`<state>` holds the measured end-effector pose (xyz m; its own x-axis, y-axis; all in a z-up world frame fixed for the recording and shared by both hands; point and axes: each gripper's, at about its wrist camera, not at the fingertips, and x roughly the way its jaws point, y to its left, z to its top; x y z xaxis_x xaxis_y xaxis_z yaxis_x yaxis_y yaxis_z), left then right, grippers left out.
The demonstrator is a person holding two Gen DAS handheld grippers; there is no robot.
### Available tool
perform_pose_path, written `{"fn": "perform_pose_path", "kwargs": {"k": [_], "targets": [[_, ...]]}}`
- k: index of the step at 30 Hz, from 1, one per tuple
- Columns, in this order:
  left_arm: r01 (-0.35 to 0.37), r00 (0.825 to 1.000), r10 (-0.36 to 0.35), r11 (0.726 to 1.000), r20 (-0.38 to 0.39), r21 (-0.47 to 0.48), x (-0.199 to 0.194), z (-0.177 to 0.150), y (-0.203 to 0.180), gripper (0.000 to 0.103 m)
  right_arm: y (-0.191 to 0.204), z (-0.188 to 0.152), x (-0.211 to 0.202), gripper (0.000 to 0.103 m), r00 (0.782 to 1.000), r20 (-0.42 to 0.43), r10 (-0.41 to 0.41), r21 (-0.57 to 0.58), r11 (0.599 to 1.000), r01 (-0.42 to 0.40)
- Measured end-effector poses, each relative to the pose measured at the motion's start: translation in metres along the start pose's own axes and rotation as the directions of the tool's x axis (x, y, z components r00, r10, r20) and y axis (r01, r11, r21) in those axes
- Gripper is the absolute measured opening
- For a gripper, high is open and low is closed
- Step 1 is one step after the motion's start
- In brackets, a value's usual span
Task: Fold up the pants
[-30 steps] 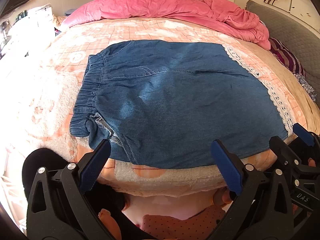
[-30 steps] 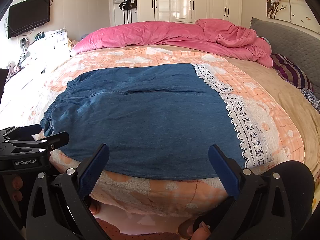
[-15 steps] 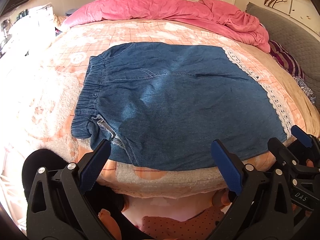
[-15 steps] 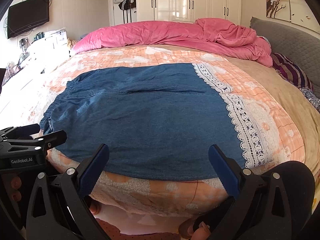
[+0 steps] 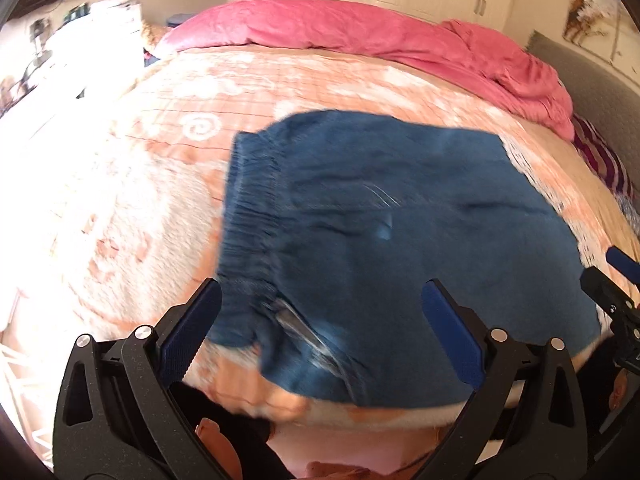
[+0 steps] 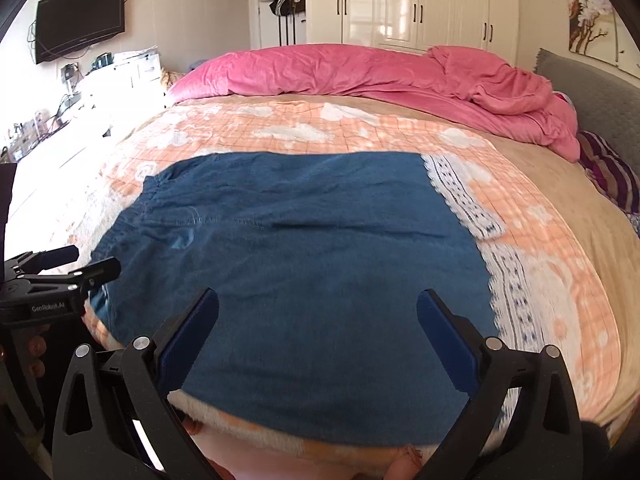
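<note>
Blue denim pants point(image 5: 400, 240) point(image 6: 304, 280) lie flat on the bed, elastic waistband point(image 5: 248, 216) to the left and a white lace hem point(image 6: 504, 264) to the right. My left gripper point(image 5: 320, 328) hovers open over the near waistband corner, nothing between its fingers. My right gripper point(image 6: 318, 332) hangs open above the near edge of the pants, toward the lace end. Each gripper shows at the edge of the other's view: the right gripper point(image 5: 618, 276) and the left gripper point(image 6: 68, 268). The left wrist view is motion-blurred.
The bed carries an orange patterned blanket point(image 6: 320, 128). A pink duvet point(image 6: 360, 72) is bunched at the far side, with a striped pillow point(image 6: 608, 168) and grey headboard point(image 6: 592, 92) at right. White wardrobes point(image 6: 420, 4) and a wall TV point(image 6: 80, 20) stand behind.
Both grippers have moved forward and closer over the near edge of the pants. The left view swung left toward the waistband. Both stay open; the pants have not moved.
</note>
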<state>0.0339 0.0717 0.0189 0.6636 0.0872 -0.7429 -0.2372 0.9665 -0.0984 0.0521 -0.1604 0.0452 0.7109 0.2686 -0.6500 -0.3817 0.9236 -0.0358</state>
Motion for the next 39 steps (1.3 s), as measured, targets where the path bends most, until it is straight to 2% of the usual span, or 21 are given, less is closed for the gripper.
{"fn": "perform_pose_path", "kwargs": {"k": [3, 11, 14, 17, 22, 27, 32, 33, 34, 37, 38, 39], "targets": [[-0.014, 1.0, 0.014, 0.999, 0.006, -0.033, 0.006, 0.015, 0.019, 0.094, 0.002, 0.016, 0.011, 0.099, 1.0, 0.002, 0.031, -0.016, 0.999, -0.031], [-0.035, 0.999, 0.035, 0.998, -0.012, -0.053, 0.034, 0.061, 0.049, 0.094, 0.008, 0.057, 0.052, 0.099, 0.993, -0.058, 0.099, -0.039, 0.994, -0.101], [-0.047, 0.998, 0.045, 0.998, -0.037, -0.048, 0.06, 0.085, 0.056, 0.094, 0.009, 0.074, 0.072, 0.099, 0.99, -0.082, 0.116, -0.047, 0.992, -0.12], [-0.101, 0.991, 0.101, 0.995, -0.09, 0.0, 0.095, 0.105, 0.064, 0.094, 0.005, 0.086, 0.088, 0.099, 0.99, -0.092, 0.111, -0.025, 0.993, -0.114], [-0.071, 0.991, 0.074, 0.997, -0.11, 0.035, 0.128, 0.122, 0.077, 0.094, 0.006, 0.097, 0.117, 0.099, 0.991, -0.118, 0.063, -0.069, 0.995, -0.071], [0.026, 0.996, -0.022, 0.999, -0.085, 0.045, 0.139, 0.117, 0.076, 0.094, 0.009, 0.116, 0.157, 0.099, 0.982, -0.182, 0.051, -0.103, 0.992, -0.071], [0.065, 0.996, -0.053, 0.98, -0.071, 0.186, 0.148, 0.113, 0.055, 0.093, 0.013, 0.143, 0.196, 0.099, 0.976, -0.215, 0.021, -0.164, 0.985, -0.057], [0.057, 0.997, -0.044, 0.978, -0.071, 0.201, 0.151, 0.113, 0.053, 0.091, 0.014, 0.148, 0.205, 0.099, 0.976, -0.217, 0.016, -0.173, 0.983, -0.054], [0.057, 0.997, -0.043, 0.976, -0.07, 0.211, 0.153, 0.113, 0.051, 0.084, 0.015, 0.151, 0.211, 0.099, 0.976, -0.22, 0.01, -0.177, 0.983, -0.05], [0.113, 0.992, -0.1, 0.976, -0.077, 0.184, 0.155, 0.118, 0.055, 0.065, 0.017, 0.158, 0.232, 0.099, 0.973, -0.23, 0.005, -0.192, 0.98, -0.05], [0.134, 0.989, -0.121, 0.976, -0.084, 0.172, 0.156, 0.12, 0.057, 0.054, 0.018, 0.159, 0.24, 0.099, 0.971, -0.238, 0.01, -0.2, 0.978, -0.059], [0.144, 0.987, -0.13, 0.976, -0.095, 0.161, 0.157, 0.12, 0.059, 0.052, 0.02, 0.16, 0.246, 0.099, 0.969, -0.248, 0.016, -0.207, 0.976, -0.07]]}}
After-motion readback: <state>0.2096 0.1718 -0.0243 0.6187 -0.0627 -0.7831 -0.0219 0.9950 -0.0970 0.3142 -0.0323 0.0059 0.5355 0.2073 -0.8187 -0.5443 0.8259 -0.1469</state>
